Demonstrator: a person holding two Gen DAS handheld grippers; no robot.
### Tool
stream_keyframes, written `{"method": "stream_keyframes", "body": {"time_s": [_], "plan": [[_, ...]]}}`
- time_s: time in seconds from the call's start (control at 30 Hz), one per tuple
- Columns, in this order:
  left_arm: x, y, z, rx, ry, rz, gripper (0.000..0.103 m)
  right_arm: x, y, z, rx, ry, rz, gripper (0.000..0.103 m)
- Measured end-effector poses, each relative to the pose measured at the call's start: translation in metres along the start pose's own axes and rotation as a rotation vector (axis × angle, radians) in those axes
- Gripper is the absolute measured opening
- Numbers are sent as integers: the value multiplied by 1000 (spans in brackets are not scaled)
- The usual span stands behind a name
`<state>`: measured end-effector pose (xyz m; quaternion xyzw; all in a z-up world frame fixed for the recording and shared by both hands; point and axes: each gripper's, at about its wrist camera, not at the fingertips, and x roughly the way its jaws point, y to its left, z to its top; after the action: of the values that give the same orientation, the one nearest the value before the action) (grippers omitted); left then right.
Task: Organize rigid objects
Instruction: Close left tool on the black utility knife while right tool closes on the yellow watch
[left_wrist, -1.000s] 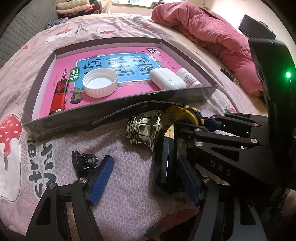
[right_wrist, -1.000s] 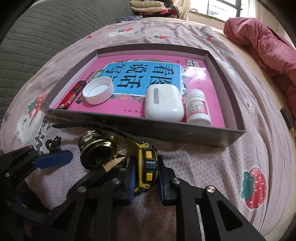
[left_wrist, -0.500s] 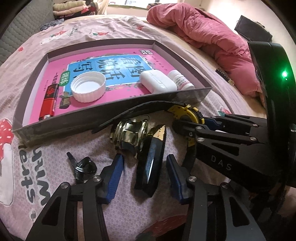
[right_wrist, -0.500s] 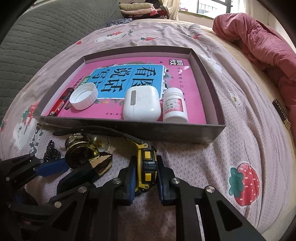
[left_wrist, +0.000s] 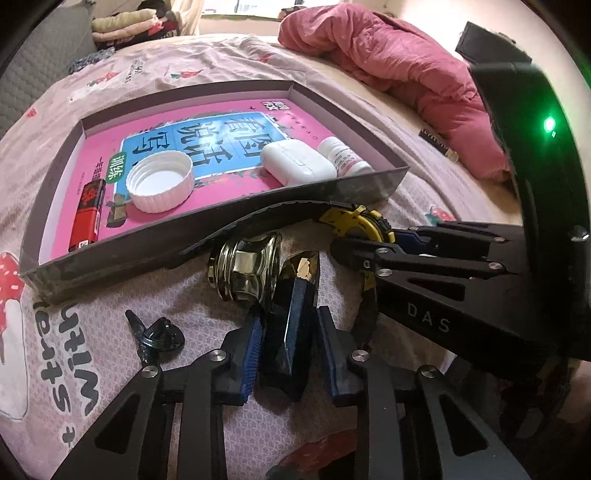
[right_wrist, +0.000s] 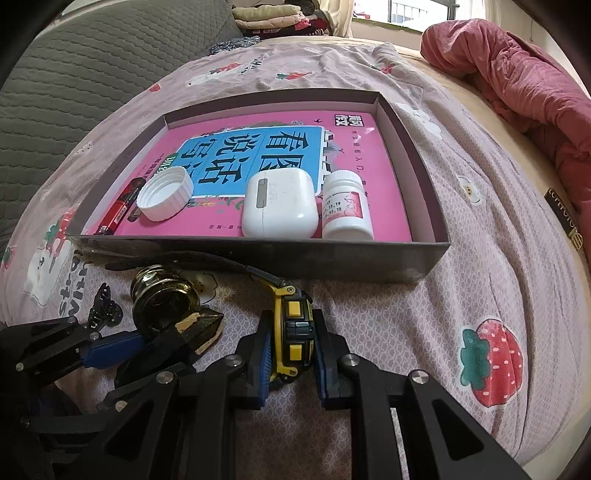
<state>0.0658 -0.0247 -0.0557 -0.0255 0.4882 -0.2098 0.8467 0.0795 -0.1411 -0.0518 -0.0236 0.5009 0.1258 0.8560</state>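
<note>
Since the earlier frames, the left gripper (left_wrist: 288, 343) had its fingers (left_wrist: 248, 345) brought in from wide apart until they sat against the dark faceted object (left_wrist: 291, 325), which lay between them with its gold tip toward the brass door knob (left_wrist: 245, 269); they appeared to be clamped on it, ready for lifting. In the right wrist view, low in the centre of the frame, the right gripper (right_wrist: 291, 356) was seen with its fingers pressed on either side of the yellow tape measure (right_wrist: 293, 332), whose dark blade was drawn out along the near wall of the box (right_wrist: 424, 258). Both objects were judged to be held for transfer into that box, where a white cap (right_wrist: 164, 197), an earbud case (right_wrist: 280, 210), a pill bottle (right_wrist: 347, 210) and a red lighter (left_wrist: 86, 214) were already laid on a pink book (right_wrist: 369, 147). A black hair clip (left_wrist: 157, 338) was left on the bed, at the lower left of the left wrist view. Both grippers were pitched steeply downward, side by side, close to the bedsheet.
</note>
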Motion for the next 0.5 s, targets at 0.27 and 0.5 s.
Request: {"method": "stream_keyframes", "body": {"time_s": [0.27, 0.5], "plan": [[-17, 22, -3, -93, -21, -106, 27, -4, -4, -3, 16, -3, 9, 19], [-30, 29, -7, -119, -40, -122, 27, -10, -5, -7, 21, -7, 13, 18]]}}
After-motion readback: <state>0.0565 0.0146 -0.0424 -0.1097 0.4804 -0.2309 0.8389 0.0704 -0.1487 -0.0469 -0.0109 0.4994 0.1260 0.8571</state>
